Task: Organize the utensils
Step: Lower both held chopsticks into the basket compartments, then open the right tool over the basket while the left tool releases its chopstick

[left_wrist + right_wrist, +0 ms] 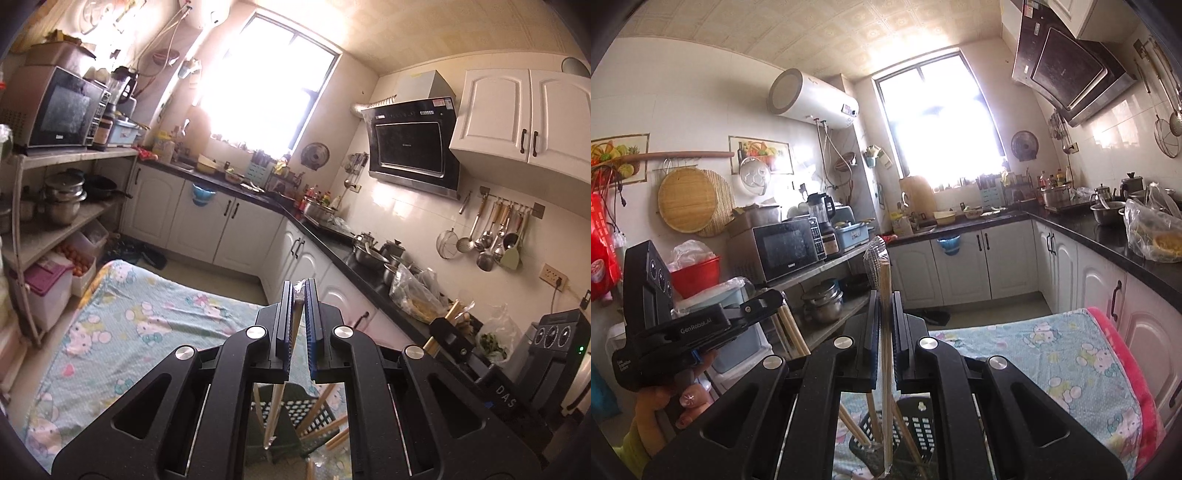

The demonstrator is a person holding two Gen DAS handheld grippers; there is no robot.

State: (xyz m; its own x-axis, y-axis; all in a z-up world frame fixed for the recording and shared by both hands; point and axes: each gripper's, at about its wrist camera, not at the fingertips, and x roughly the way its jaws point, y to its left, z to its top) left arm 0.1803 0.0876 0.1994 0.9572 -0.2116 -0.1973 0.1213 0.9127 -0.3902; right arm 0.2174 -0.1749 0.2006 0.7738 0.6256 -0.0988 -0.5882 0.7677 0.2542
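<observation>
The wrapped chopsticks point(885, 332) are pinched between the jaws of the right gripper point(885, 317), which are closed down to the thickness of the pair. The long axis runs near-vertical at frame centre: the clear-wrapper tip stands above the jaws, and the lower end hangs down toward the black slotted utensil basket point(916, 421) at bottom centre.

The left gripper point(300, 314) is likewise shut on a second wrapped chopstick pair point(286, 365), its axis steep and slanting from the jaw tips down to the lower centre of the left wrist view. There the basket point(314, 413) lies directly under the jaws, w/ loose chopsticks point(325, 428) leaning in it.

So for both hands the basket is below and slightly ahead; judged, each pair needs only lowering along its own axis. Neither hand is clearly nearer.

In the right wrist view the left gripper is seen at lower left, held by a hand point(683, 398).

Surface: a bed w/ a cartoon-print sheet point(129, 325) carries the basket. Room: a narrow kitchen, black counter point(332, 243) at right, bright window point(258, 85) at the far end, shelf w/ microwave point(55, 107) at left.
</observation>
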